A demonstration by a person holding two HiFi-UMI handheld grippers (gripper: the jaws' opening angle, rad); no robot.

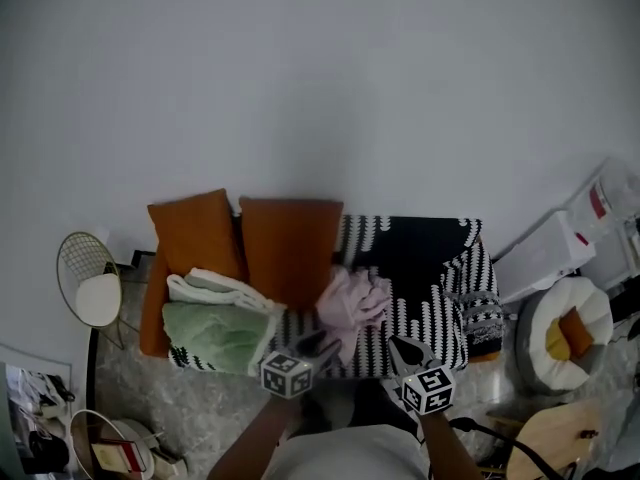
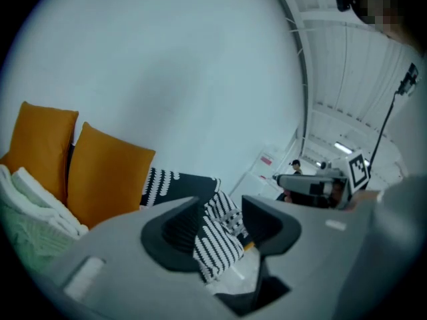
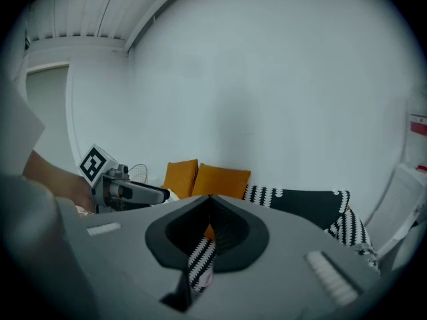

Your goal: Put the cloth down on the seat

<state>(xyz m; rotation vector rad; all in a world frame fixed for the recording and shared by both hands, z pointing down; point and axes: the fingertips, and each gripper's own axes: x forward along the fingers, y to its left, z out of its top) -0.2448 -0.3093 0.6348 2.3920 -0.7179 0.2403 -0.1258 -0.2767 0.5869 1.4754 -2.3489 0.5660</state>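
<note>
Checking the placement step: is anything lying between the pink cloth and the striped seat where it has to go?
Nothing visible does. The pink cloth already lies crumpled on the striped seat, apart from the green towel. The left gripper has its jaws apart and holds nothing.

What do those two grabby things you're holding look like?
Both the left tongs and the right tongs are grey, with pointed jaws lined in ribbed black pads. Each carries a white cube printed with black square markers. The person wears a light-coloured top.
</note>
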